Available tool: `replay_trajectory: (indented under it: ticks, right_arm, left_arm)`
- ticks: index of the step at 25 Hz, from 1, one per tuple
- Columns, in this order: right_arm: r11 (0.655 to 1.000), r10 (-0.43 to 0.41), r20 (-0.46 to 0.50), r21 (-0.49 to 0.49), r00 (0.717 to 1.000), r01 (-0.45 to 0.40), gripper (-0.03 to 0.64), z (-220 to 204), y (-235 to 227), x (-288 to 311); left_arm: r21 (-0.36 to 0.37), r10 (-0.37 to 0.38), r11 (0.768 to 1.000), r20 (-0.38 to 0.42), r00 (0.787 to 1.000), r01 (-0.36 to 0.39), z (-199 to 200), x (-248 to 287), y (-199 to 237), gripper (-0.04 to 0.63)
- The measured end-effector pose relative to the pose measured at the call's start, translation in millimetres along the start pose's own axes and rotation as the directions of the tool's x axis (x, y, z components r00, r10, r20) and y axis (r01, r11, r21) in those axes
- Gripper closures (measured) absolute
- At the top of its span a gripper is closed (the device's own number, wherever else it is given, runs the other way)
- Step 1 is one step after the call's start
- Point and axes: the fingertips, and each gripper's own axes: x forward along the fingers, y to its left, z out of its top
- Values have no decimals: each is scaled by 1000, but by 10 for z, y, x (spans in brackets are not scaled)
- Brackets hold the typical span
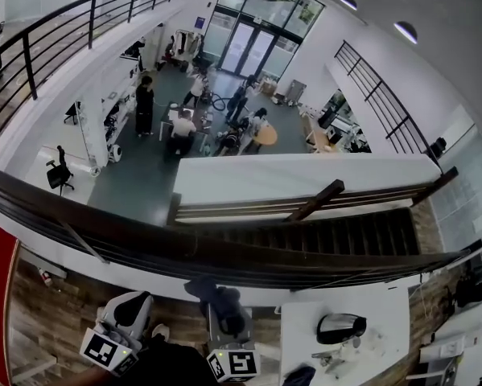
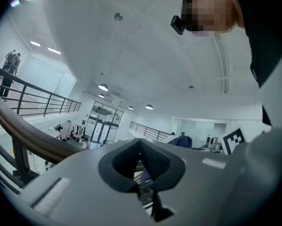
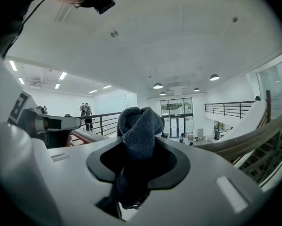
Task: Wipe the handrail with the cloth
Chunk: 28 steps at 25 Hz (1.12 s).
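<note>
The dark wooden handrail (image 1: pixel 224 252) curves across the head view from left to right, above an open atrium. Both grippers sit just below it on my side. My right gripper (image 1: pixel 218 296) is shut on a dark blue-grey cloth (image 1: pixel 210 289), bunched up a short way under the rail. In the right gripper view the cloth (image 3: pixel 140 126) bulges out between the jaws of the right gripper (image 3: pixel 137 140), with the handrail (image 3: pixel 244 142) off to the right. My left gripper (image 1: pixel 133 305) is shut on nothing. In its own view the left gripper (image 2: pixel 141 166) points upward, and the handrail (image 2: pixel 32 138) passes at the left.
A white table (image 1: pixel 385 320) with a dark kettle-like object (image 1: pixel 341 326) stands at the lower right. A staircase (image 1: pixel 329 236) descends beyond the rail. Far below, people gather around desks (image 1: pixel 200 127). A second black railing (image 1: pixel 80 22) runs at the upper left.
</note>
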Motion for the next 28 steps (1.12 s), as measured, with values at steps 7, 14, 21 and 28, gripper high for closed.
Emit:
replay_trajectory:
  ticks: [7,14,21,28]
  right_arm:
    - [1000,24,94,18,995,-26,492,357,141,-51]
    - [999,43,102,8,994,-44,495,372,226,-71]
    - [998,63,112,2,992,-63,497,396,322,-84]
    - [998,59,102,-24,993,-57,497,358,299,-140]
  left_arm:
    - [-7,-5,1000,32,999,5,131,80,-62,595]
    - [107,31,994,76,997,-39,212,-32,-90,595]
    - [111,60,992,50,997,-65,122,-170,-55,595]
    - [114,57,992,42,998,-61,98,-229,-109,595]
